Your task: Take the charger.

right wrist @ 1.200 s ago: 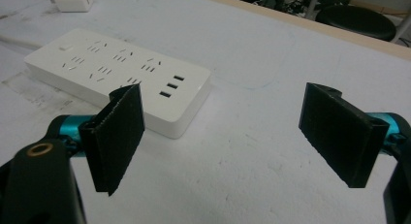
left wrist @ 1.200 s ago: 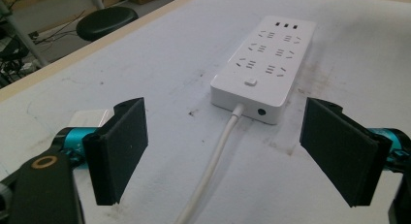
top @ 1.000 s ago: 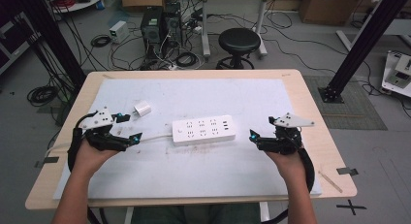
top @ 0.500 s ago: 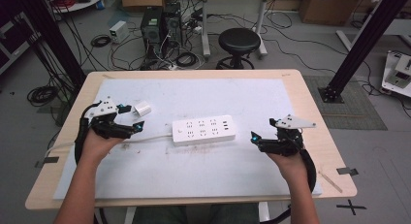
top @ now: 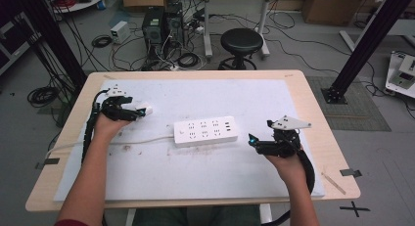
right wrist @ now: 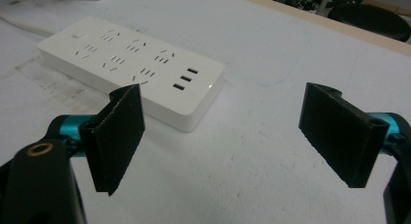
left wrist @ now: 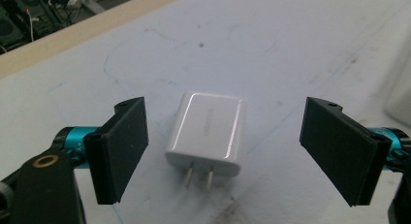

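Note:
A white power strip (top: 206, 130) lies mid-table, its cord (top: 122, 142) trailing left; it also appears as the power strip (right wrist: 131, 66) ahead and left of the right jaws. A small white plug adapter (left wrist: 208, 132) lies flat with its two prongs pointing at the camera, between the wide-apart left jaws and untouched. From above, the adapter (top: 145, 110) sits at the tip of my left gripper (top: 138, 113), which is open. My right gripper (top: 252, 140) is open over bare mat, just right of the strip's end; its own view has the right gripper (right wrist: 232, 146) with nothing between the jaws.
A white mat (top: 195, 167) covers the wooden table (top: 323, 133). Tape marks sit near the right edge. Beyond the far edge stand a black stool (top: 241, 42), computer cases and floor cables. Black frame posts rise at both sides.
My left gripper has moved away from me and to the right, up to the white adapter, so its jaws now flank it. The right gripper has barely shifted.

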Tool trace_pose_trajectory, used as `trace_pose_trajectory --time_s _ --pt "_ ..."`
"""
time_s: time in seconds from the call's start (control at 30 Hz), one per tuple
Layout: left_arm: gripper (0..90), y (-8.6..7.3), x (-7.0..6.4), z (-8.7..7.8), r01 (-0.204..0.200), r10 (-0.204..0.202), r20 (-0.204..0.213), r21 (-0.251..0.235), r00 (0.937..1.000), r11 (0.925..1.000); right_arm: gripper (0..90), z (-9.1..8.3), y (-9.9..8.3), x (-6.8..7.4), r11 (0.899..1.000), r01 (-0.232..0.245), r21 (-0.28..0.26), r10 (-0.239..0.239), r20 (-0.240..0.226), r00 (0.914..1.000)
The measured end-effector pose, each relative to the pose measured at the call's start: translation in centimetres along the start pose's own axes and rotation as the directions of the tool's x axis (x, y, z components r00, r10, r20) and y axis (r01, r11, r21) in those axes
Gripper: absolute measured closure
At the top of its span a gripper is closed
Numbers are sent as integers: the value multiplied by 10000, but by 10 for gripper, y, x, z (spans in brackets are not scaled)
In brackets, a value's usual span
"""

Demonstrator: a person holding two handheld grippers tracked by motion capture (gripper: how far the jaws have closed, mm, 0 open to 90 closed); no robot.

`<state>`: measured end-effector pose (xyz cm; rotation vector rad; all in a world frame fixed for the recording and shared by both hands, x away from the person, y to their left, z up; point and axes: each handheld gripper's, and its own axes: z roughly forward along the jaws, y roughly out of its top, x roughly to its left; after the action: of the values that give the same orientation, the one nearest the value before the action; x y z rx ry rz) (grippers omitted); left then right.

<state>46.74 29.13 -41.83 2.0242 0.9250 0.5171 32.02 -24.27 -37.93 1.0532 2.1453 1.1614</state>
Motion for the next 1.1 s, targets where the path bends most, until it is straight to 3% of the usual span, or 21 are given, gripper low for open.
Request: trace_pose_trajectory --time_s 0.13,0.33,0.47,0.6,0.73,0.8,0.97,1.1 --pt "176 -1 2 6 -63 63 30 -1 10000 10000 168 2 -1 2 9999 -52 126 51 20 10000" --pt "176 -11 6 21 68 -70 57 415 10000 9991 168 4 0 3 9999 53 124 -53 -19 10000" --pt "178 -12 6 24 -107 100 167 457 9998 9989 167 5 1 5 9998 59 174 -58 -31 10000" --pt "214 -13 5 30 -413 407 117 616 9991 9972 168 5 2 7 9997 81 216 -80 -47 10000" --pt "255 -15 5 35 -346 341 76 751 9994 9966 168 3 1 6 9997 80 209 -81 6 10000" --pt "326 -15 3 35 -437 434 48 768 9990 9961 168 2 1 6 9998 56 194 -57 29 10000" --pt "408 -15 3 35 -528 530 -3 804 9986 9954 168 -2 2 7 9998 56 183 -58 126 9999" --pt "420 -15 3 35 -559 560 12 797 9984 9953 168 -3 2 8 9998 61 169 -63 101 9999"
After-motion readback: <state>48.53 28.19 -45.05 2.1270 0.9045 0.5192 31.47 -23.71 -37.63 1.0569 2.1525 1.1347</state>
